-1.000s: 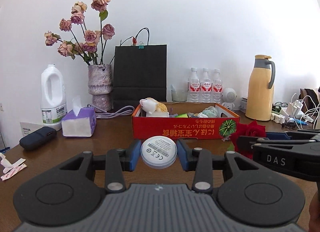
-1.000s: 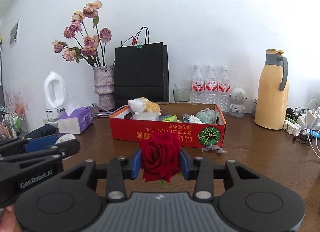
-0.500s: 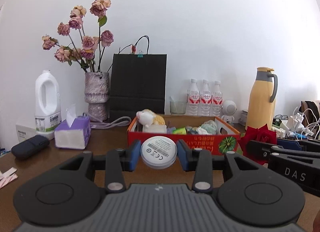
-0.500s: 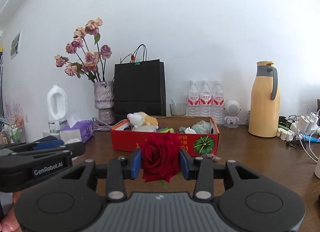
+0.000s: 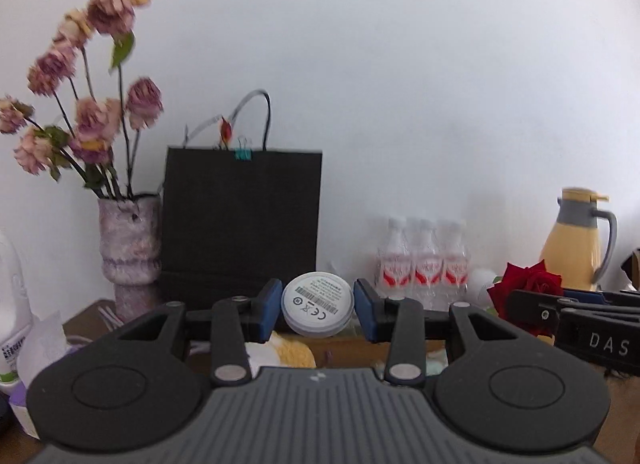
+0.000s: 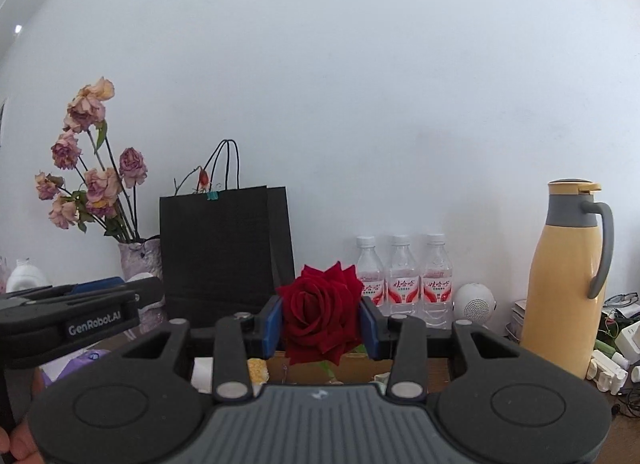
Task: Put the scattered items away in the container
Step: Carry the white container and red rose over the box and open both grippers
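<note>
My left gripper (image 5: 318, 310) is shut on a white round disc (image 5: 318, 307) with a printed label, held up in front of the black bag. My right gripper (image 6: 322, 324) is shut on a red rose (image 6: 320, 320); that rose also shows in the left wrist view (image 5: 526, 296), to the right. The cardboard box (image 6: 348, 370) lies close below both grippers, mostly hidden by them; only its inner brown wall and a yellow-white toy (image 5: 286, 352) show. The left gripper (image 6: 68, 316) appears at the left of the right wrist view.
A black paper bag (image 5: 240, 224), a vase of dried roses (image 5: 128, 248), three water bottles (image 6: 402, 280), a small white speaker (image 6: 476, 302) and a yellow thermos jug (image 6: 560, 280) stand along the back wall. A tissue pack (image 5: 40, 348) and white jug are at left; cables and chargers (image 6: 616, 348) at right.
Both grippers have moved forward toward the box and tilted up; the box front has dropped out of sight below them. Each still holds its item.
</note>
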